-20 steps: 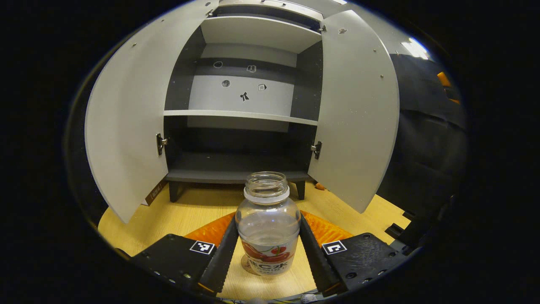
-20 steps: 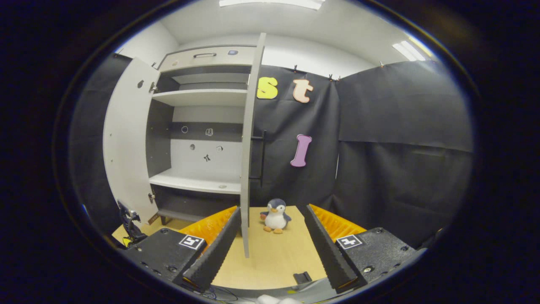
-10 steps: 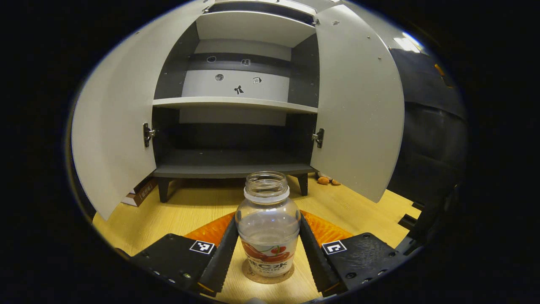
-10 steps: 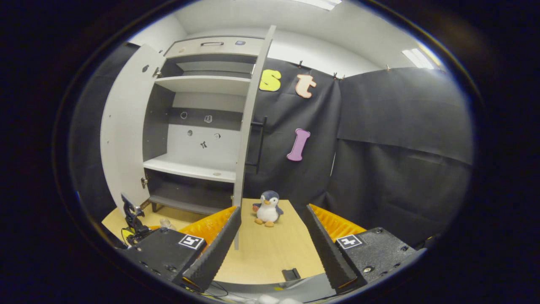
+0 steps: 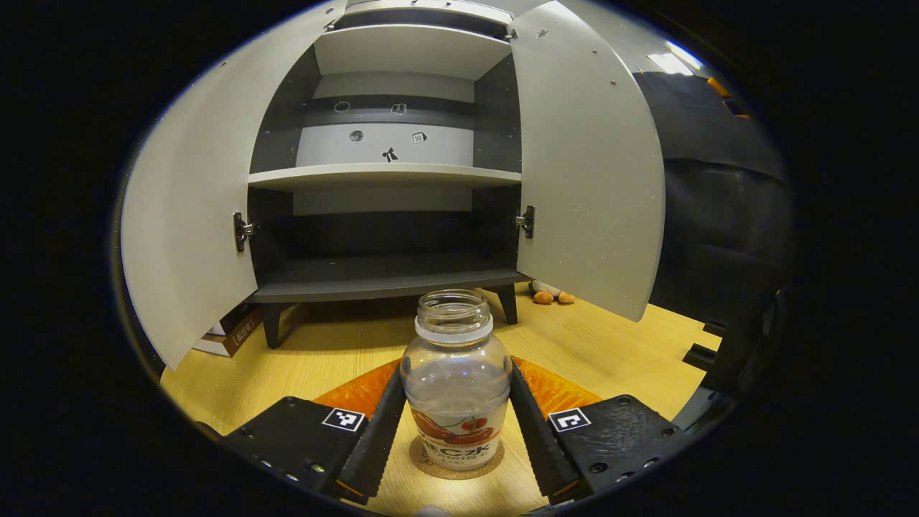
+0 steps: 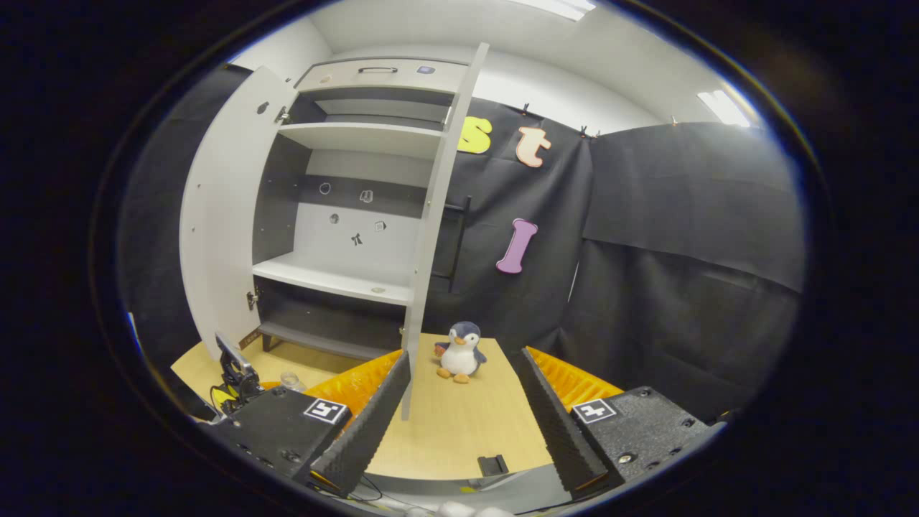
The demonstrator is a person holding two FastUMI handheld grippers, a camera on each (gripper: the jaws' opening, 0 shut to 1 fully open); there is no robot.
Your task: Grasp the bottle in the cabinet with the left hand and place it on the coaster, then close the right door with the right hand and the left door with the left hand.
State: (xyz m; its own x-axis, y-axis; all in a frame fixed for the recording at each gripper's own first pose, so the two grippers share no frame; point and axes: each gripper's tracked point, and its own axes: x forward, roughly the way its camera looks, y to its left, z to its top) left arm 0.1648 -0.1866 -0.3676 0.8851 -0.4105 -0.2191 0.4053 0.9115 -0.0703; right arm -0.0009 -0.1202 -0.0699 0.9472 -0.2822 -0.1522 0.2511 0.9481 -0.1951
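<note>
In the left gripper view, the left hand-held gripper (image 5: 457, 424) holds the uncapped bottle (image 5: 456, 380) upright between both fingers, its base over the round coaster (image 5: 423, 459) on the tabletop (image 5: 316, 352). Behind it the cabinet (image 5: 388, 172) stands with both doors swung wide.

In the right gripper view, the right hand-held gripper (image 6: 463, 416) is spread wide and holds nothing, near the edge of the right door (image 6: 434, 230). A toy penguin (image 6: 459, 352) sits beyond.

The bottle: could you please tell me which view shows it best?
The left gripper view: the bottle stands large between the left tongs, on the coaster. The right gripper view catches just its small top.
</note>
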